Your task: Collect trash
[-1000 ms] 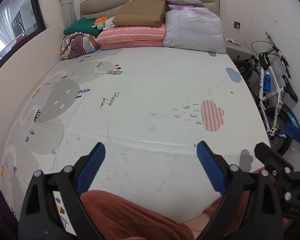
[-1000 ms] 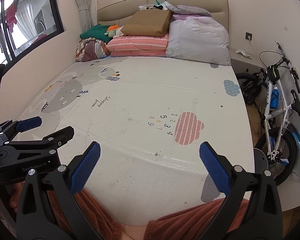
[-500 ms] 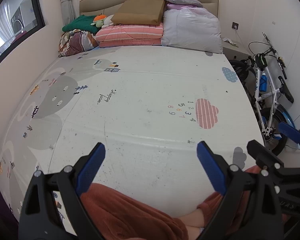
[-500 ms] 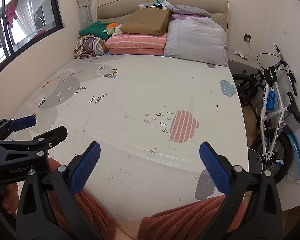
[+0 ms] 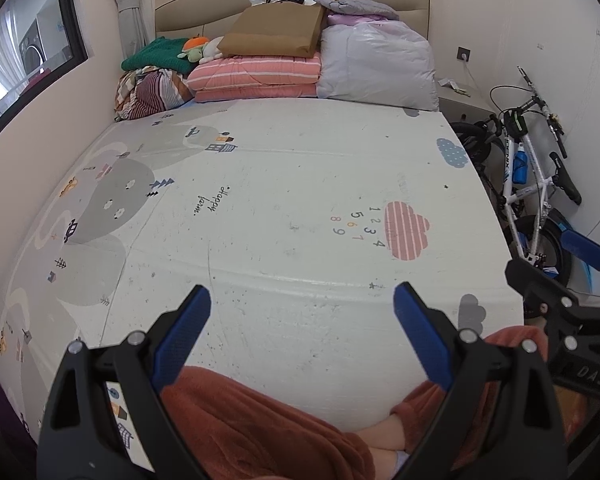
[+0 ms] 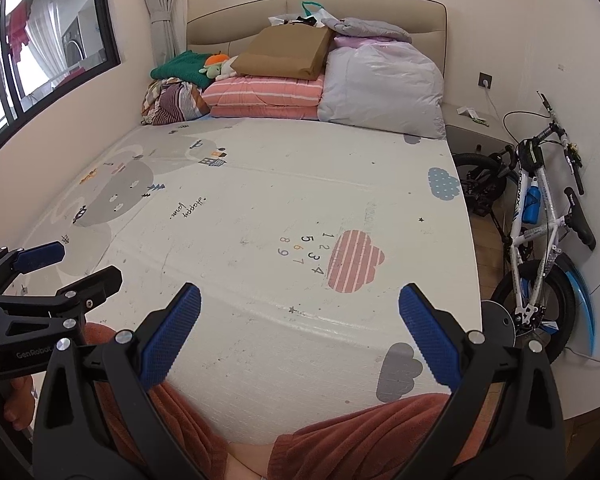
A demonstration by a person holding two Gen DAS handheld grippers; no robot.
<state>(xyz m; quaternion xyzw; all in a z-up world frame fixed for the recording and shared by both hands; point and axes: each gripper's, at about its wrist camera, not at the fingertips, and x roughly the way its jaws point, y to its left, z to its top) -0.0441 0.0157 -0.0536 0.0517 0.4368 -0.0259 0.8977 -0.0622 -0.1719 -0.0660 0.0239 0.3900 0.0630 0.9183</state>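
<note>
My left gripper (image 5: 302, 304) is open and empty, held above the near edge of a bed covered with a printed play mat (image 5: 300, 184). My right gripper (image 6: 300, 308) is open and empty too, beside it on the right; it also shows at the right edge of the left wrist view (image 5: 556, 268). The left gripper shows at the left edge of the right wrist view (image 6: 60, 268). No loose trash shows on the mat. Small scraps of paper (image 6: 470, 114) lie on the bedside table. A white plastic bag (image 6: 300, 18) sits on top of the bedding pile.
Folded bedding and pillows (image 5: 320, 60) are stacked at the headboard, with clothes (image 5: 152, 80) in the far left corner. A white bicycle (image 6: 540, 208) leans against the right wall beside the bed. A window (image 6: 40, 52) is on the left wall. My legs in rust trousers (image 5: 260, 420) are below.
Both grippers have drawn back and risen slightly, so the bed looks a little farther. Both stay open and empty.
</note>
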